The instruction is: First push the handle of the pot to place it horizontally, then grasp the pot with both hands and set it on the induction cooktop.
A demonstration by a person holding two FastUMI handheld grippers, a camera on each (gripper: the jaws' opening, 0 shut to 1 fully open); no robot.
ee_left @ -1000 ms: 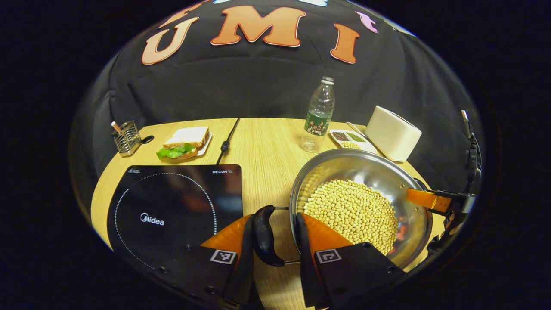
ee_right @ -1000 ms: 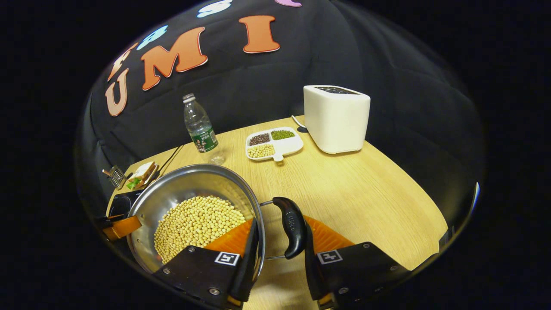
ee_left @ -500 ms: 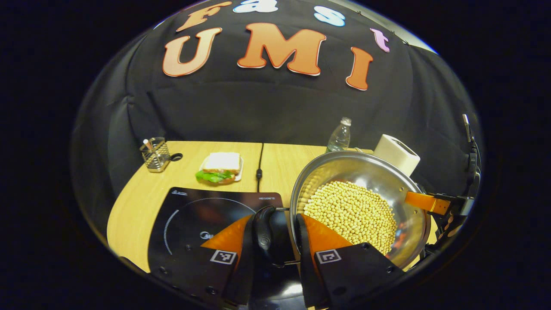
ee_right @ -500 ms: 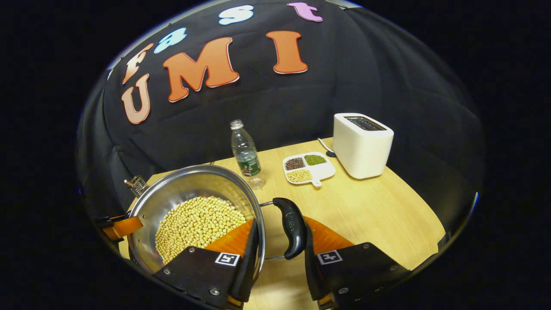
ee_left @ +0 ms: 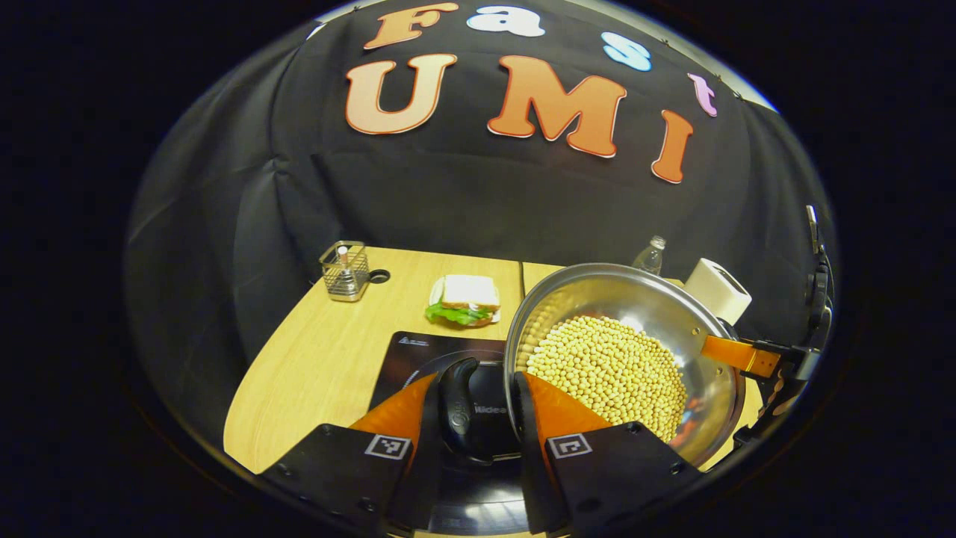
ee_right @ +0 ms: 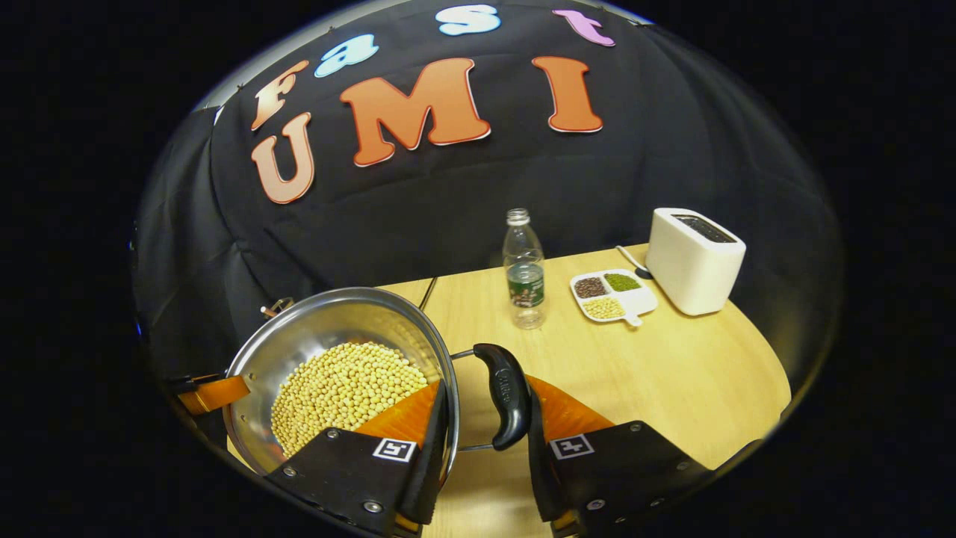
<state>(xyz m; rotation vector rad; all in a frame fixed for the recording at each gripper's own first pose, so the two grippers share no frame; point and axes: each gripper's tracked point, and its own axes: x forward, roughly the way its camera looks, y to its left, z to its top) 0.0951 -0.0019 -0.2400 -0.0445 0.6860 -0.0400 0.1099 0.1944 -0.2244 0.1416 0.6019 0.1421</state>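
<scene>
We carry the soybean-filled pot (ee_left: 624, 351), each gripper (ee_left: 478, 418) (ee_right: 482, 418) clenched on a side handle (ee_left: 457, 407) (ee_right: 506, 394). Uneven lifting could tip it, spilling soybeans (ee_right: 343, 392) over the induction cooktop (ee_left: 426, 351) at nine o'clock.

pot (ee_right: 328, 329) of soybeans (ee_right: 343, 388), gripper (ee_right: 482, 437) clasping handle (ee_right: 506, 394)

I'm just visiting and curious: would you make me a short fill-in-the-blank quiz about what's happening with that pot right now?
1. The steel pot is filled with pale yellow ____.
2. The left tool grips the pot by its black ____.
3. Below that grip lies the black induction ____.
4. Beside the bottle is a divided dish, and next to that a white ____.

Missing words: beans; handle; cooktop; toaster
</scene>
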